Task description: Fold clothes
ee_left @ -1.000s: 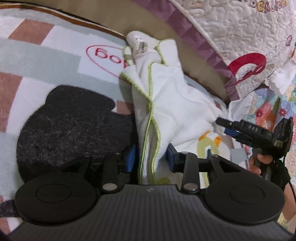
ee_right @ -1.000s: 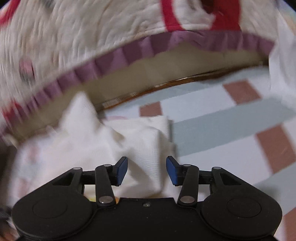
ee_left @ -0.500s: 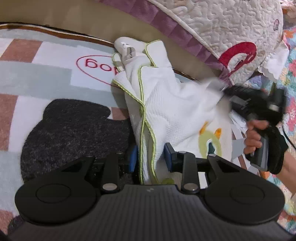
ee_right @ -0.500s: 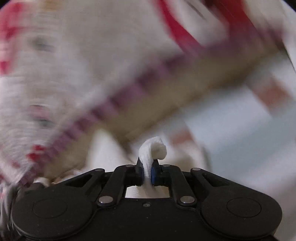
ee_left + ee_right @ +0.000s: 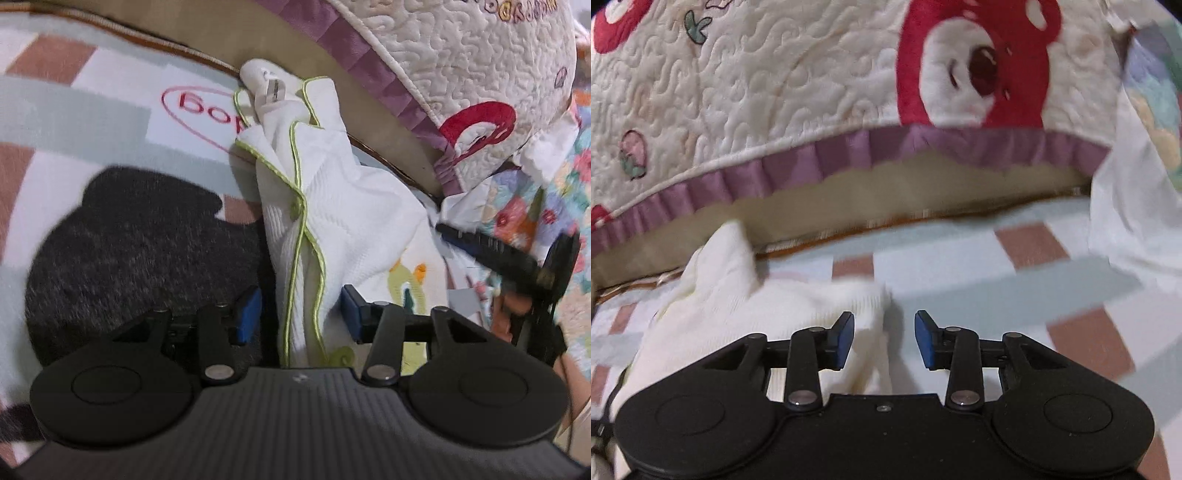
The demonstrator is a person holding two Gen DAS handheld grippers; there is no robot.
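- Lying bunched on the checked rug (image 5: 92, 122), the white garment (image 5: 354, 221) with lime-green piping runs from 12 o'clock down toward 6 in the left wrist view.
- Left gripper (image 5: 301, 314): jaws opening, the piped edge of the garment between the blue pads, which stand apart from the cloth on both sides.
- Right gripper (image 5: 884, 338): jaws opening, a corner of the garment (image 5: 746, 295) just beside the left pad, not pinched.
- At 12 o'clock a quilted cover (image 5: 775, 92) with a purple frill overhangs.
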